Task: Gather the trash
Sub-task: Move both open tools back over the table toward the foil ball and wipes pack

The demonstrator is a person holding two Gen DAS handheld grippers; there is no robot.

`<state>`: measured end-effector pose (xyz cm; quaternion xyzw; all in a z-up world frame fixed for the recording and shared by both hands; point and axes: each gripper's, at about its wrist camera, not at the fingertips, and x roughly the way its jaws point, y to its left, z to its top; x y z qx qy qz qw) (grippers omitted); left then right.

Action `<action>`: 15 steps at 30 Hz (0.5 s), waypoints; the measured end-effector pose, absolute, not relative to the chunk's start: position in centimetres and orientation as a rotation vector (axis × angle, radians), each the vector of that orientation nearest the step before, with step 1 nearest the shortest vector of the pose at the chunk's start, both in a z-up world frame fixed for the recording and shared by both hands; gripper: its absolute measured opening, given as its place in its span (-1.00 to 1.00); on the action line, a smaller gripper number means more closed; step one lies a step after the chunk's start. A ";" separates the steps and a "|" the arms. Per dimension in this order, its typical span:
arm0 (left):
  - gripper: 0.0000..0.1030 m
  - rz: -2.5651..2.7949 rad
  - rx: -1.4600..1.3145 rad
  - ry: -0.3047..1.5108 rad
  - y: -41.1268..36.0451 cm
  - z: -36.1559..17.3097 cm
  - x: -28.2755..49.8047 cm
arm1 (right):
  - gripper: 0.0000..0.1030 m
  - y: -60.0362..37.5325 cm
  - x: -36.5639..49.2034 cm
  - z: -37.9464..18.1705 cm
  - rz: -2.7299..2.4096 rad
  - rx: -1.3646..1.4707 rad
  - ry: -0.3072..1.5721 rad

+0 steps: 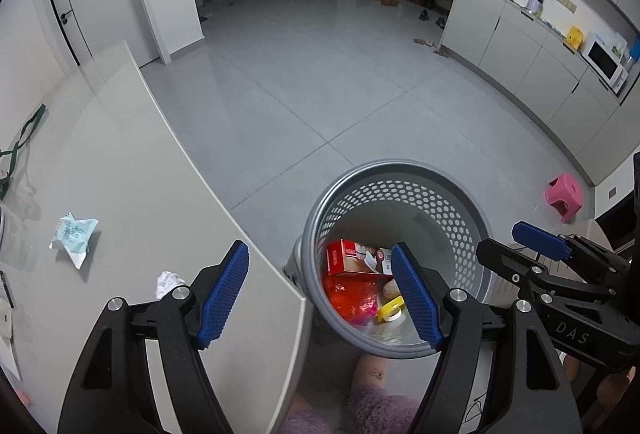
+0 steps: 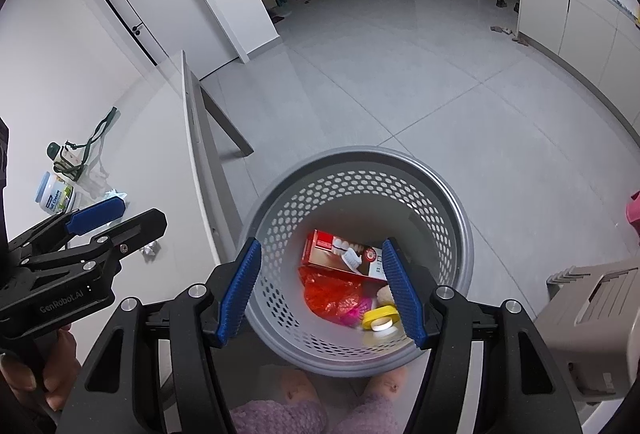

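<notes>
While both spread and empty, left gripper [image 1: 320, 294] over table edge [image 1: 256, 254]; right gripper [image 2: 320, 290] above basket [image 2: 460, 218] (wide bare floor [image 2: 400, 93] beyond).

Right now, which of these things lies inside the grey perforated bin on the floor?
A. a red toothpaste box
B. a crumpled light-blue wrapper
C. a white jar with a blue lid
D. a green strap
A: the red toothpaste box lies at the bottom of the grey bin, beside an orange bag and a yellow tape roll; the other three things are on the table.
</notes>
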<state>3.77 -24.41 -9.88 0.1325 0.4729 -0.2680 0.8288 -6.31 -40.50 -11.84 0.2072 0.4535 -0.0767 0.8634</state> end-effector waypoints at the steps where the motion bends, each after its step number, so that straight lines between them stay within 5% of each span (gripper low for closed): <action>1: 0.42 -0.569 0.278 1.001 -24.0 -9.8 3.7 | 0.17 -40.1 -6.2 -11.7 -0.159 0.431 0.948; 15: 0.45 -0.526 0.235 0.990 -18.6 -8.6 4.6 | 0.20 -35.5 -4.6 -10.6 -0.109 0.390 0.944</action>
